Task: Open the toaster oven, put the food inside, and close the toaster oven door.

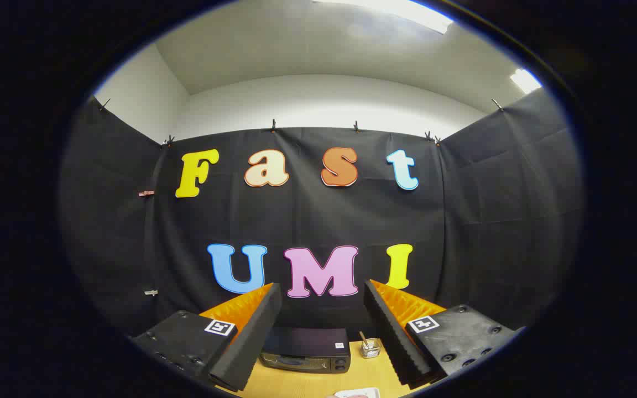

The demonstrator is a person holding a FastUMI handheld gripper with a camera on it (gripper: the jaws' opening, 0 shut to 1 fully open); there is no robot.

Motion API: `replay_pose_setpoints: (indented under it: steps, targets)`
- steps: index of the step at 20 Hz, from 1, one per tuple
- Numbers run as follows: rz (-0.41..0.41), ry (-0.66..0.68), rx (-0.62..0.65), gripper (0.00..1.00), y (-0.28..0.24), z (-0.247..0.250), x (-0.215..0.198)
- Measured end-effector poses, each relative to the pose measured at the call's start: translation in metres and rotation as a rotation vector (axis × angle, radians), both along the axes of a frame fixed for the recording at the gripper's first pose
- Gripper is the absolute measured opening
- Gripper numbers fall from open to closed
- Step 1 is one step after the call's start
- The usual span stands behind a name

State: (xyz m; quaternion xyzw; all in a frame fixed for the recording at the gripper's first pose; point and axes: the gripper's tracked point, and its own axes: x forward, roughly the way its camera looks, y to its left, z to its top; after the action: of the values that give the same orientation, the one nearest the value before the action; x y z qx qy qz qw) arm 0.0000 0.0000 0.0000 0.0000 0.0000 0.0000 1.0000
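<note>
A black toaster oven (306, 349) stands on the wooden table (318, 382), beyond my fingers and seen through the gap between them, its door shut. My gripper (321, 298) is held high and well back from it, open, with nothing between the fingers. Just below the fingers, at the near table edge, a sliver of a white plate (358, 393) shows with something pinkish on it; I cannot tell what the food is.
A small glass jar (370, 347) with a stick in it stands right of the toaster oven. Black cloth walls close the booth at the back and on both sides.
</note>
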Motion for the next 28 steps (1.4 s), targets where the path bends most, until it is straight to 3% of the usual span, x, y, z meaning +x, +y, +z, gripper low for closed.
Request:
replay_pose_setpoints:
  steps: [12, 28]
  targets:
    - [-0.016, -0.037, -0.014, 0.97, -0.013, 0.009, -0.002]
    - [0.021, -0.035, -0.02, 0.97, -0.002, 0.003, 0.012]
